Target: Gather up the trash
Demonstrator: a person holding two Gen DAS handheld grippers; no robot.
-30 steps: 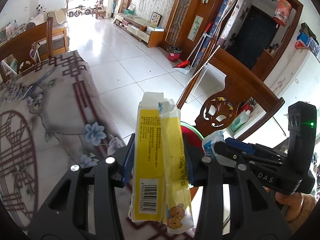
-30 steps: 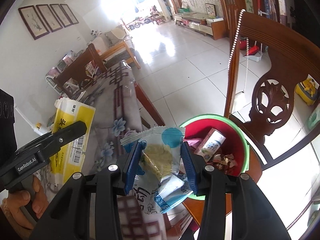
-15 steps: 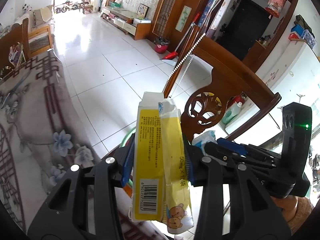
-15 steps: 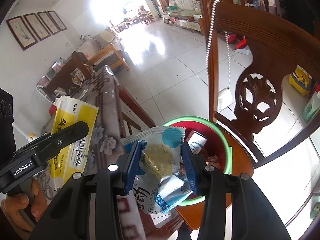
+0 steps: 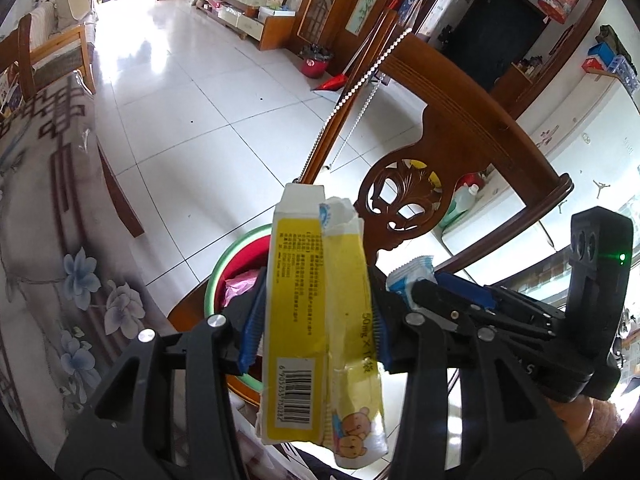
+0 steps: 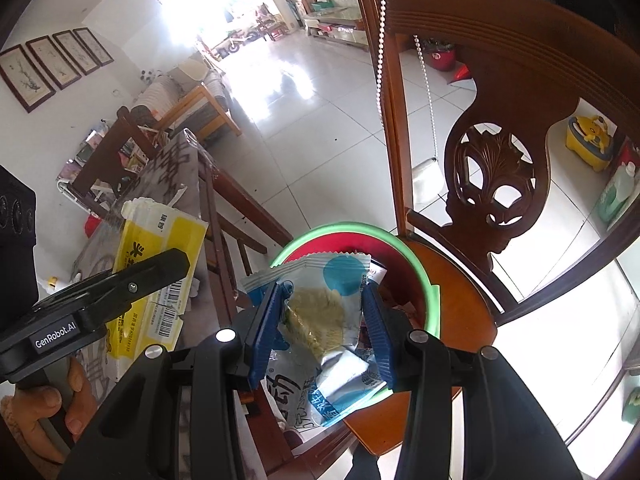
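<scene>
Your left gripper (image 5: 316,320) is clamped on a torn yellow box (image 5: 298,316), holding it upright by its long sides, though the jaws are just beginning to ease apart with the box between them, pads touching it. Just ahead of and below that gripper sits the red bin (image 5: 236,256) with the green rim, resting on the seat of a wooden chair (image 5: 472,120); the box hangs near the rim but looks not yet squarely over the opening. Your right gripper (image 6: 322,320) is closed on a crumpled blue-and-white wrapper (image 6: 320,308), pinching it across the middle so the loose ends droop. That wrapper hangs right over the bin's (image 6: 424,276) mouth, which already holds other scraps. Both pieces are carried high and tilted down, likely so they can drop straight in without brushing the chair back. The table (image 5: 44,240) with the flowered cloth lies off to your left gripper's left side.
</scene>
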